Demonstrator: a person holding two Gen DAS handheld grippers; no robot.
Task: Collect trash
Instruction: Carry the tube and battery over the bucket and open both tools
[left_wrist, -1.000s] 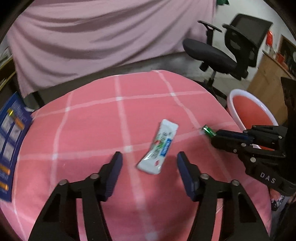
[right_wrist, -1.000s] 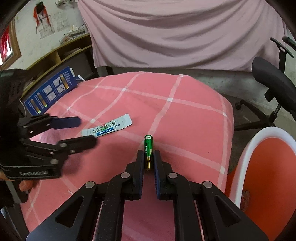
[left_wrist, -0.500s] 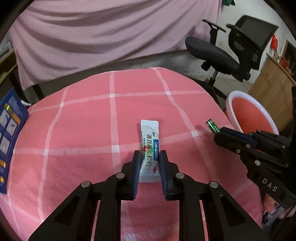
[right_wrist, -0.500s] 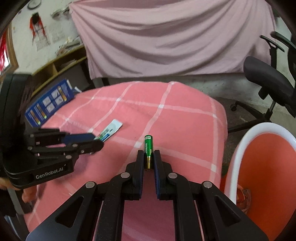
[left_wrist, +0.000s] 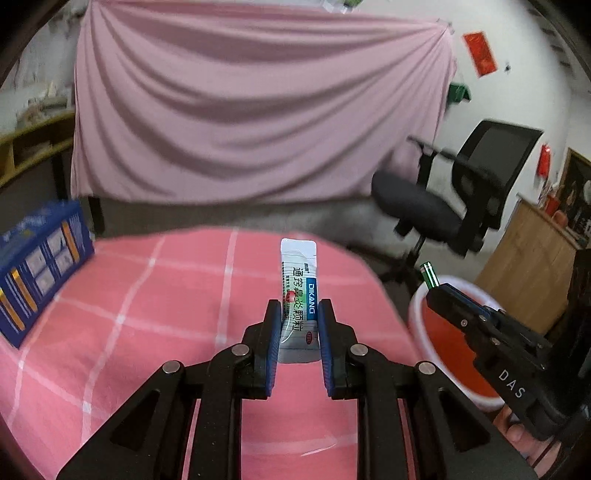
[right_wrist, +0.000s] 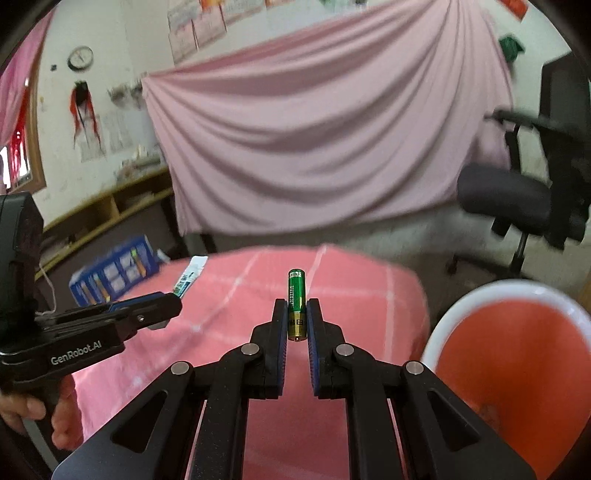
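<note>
Left gripper (left_wrist: 298, 321) clamped on sachet (left_wrist: 298, 291), now lifted off the pink cloth (left_wrist: 147, 295) (lying flat a second ago). Right gripper (right_wrist: 297, 317) clenched on battery (right_wrist: 296, 295), raised beside the bin (right_wrist: 517, 354).

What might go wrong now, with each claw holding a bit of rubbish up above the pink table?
The right claw pinches the smooth, round green battery only at its lower end, so it could slip out and roll off the pink checked cloth. The left claw grips the thin white sachet near one end; it could bend or slide loose. The orange bin sits beside the table on the right, so a hasty release may miss it.
</note>
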